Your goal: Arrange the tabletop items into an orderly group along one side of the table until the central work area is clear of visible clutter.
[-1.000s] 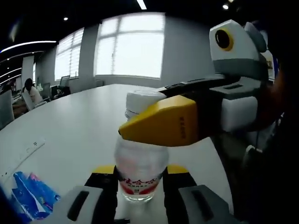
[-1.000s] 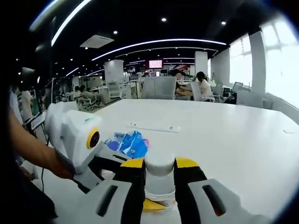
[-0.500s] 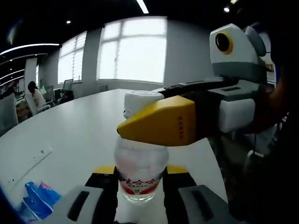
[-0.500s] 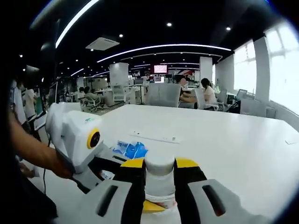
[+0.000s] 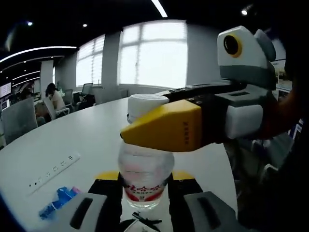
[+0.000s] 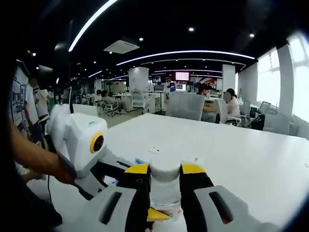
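Note:
A clear plastic bottle (image 5: 146,162) with a white cap and a red label stands upright between the yellow-tipped jaws of my left gripper (image 5: 145,180), which is shut on its lower body. My right gripper (image 5: 145,126) reaches in from the right and is shut on the bottle's neck just under the cap. In the right gripper view the white cap (image 6: 164,166) sits between that gripper's (image 6: 164,181) own jaws. The left gripper (image 6: 158,213) comes in from the left there, held by a hand. A blue packet (image 5: 59,203) lies on the white table (image 5: 91,140).
A white power strip (image 5: 52,170) lies flat on the table left of the bottle. The blue packet (image 6: 140,161) peeks out behind the left gripper. Office chairs (image 6: 186,105) and seated people are beyond the table's far edge. Windows line one wall.
Both views have swung across the room, so the grippers turned together with the bottle. The blue packet now looks smaller and farther off. Both grips on the bottle are unchanged.

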